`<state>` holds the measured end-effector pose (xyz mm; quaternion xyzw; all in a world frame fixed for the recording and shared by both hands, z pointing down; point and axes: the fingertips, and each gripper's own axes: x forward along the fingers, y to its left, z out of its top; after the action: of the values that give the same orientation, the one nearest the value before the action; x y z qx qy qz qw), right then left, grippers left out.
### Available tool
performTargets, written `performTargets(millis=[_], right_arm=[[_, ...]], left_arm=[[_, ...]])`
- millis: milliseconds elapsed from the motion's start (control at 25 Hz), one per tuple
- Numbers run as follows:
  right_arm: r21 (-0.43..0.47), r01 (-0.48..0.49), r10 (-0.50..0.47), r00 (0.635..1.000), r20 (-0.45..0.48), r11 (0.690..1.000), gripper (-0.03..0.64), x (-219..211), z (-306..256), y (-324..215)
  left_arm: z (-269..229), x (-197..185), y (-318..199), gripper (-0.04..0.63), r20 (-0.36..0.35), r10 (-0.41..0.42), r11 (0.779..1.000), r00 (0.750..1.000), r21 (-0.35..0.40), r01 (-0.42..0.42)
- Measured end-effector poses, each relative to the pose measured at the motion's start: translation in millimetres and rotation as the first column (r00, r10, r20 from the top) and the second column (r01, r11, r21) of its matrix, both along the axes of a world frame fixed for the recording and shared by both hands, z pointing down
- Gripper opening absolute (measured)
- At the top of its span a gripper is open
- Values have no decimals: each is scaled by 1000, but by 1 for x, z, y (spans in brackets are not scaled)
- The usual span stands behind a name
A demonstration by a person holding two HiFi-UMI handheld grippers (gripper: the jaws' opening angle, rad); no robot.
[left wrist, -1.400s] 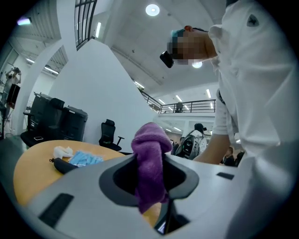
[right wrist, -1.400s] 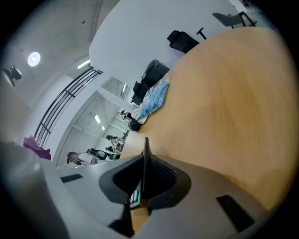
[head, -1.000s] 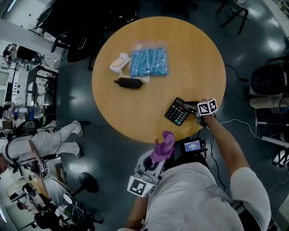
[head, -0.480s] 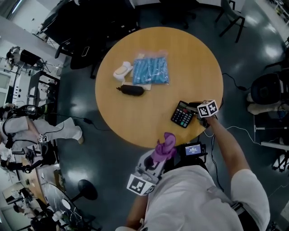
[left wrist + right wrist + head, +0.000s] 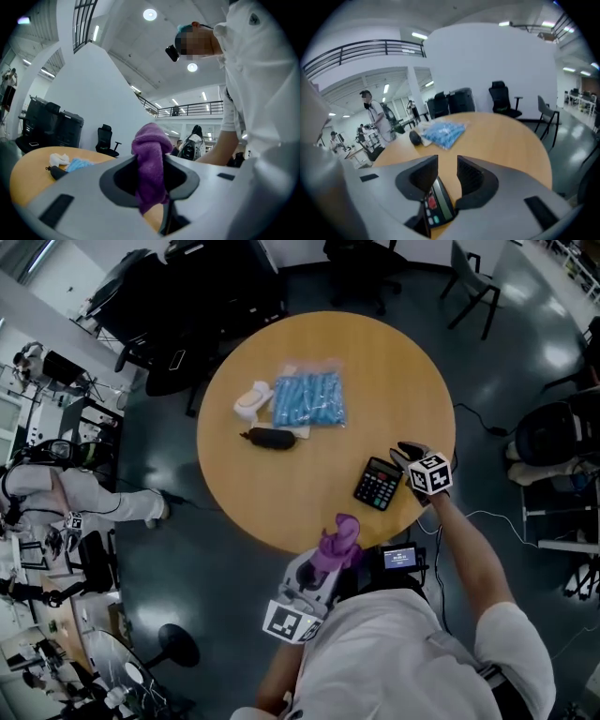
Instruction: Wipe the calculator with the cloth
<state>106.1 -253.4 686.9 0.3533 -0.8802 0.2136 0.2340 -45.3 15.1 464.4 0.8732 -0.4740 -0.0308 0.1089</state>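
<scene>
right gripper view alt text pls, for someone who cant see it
The right gripper hangs open over a round wooden table, its jaws having just opened and then eased in slightly, with nothing between them; a calculator lies just beneath. Farther off sit a blue packet and a dark pouch.

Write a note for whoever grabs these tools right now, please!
Left tool: shut on the purple fuzzy cloth, held up by the near edge of the round wooden table.
Right tool: open, jaws have just been opening, nothing gripped.
Black rectangular calculator: flat on the table, just beside the right tool.
Done: cloth gripped.
Left: bring cloth over, wipe calculator.
</scene>
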Motion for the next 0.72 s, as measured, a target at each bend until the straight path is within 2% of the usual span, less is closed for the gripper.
performTargets(millis=[80, 160, 280, 360, 520, 720], right_arm=[[139, -74, 62, 994, 85, 988, 99, 6, -65, 0], [237, -170, 130, 976, 177, 957, 72, 18, -131, 18], [317, -277, 186, 939, 288, 907, 53, 33, -212, 62], [365, -304, 188, 929, 319, 880, 46, 35, -244, 91], [408, -321, 204, 930, 305, 855, 17, 38, -255, 139], [382, -338, 232, 927, 296, 860, 17, 40, -241, 171]], left_arm=[[-4, -2, -10, 112, 21, -37, 999, 999, 21, 36], [-10, -5, -17, 112, 31, -82, 996, 996, 41, 81], [-25, -9, -26, 112, 42, -146, 988, 988, 62, 143], [-35, -9, -32, 112, 51, -170, 983, 984, 77, 166], [-41, -10, -36, 112, 50, -204, 974, 978, 116, 197], [-34, -3, -32, 112, 22, -201, 975, 979, 102, 198]])
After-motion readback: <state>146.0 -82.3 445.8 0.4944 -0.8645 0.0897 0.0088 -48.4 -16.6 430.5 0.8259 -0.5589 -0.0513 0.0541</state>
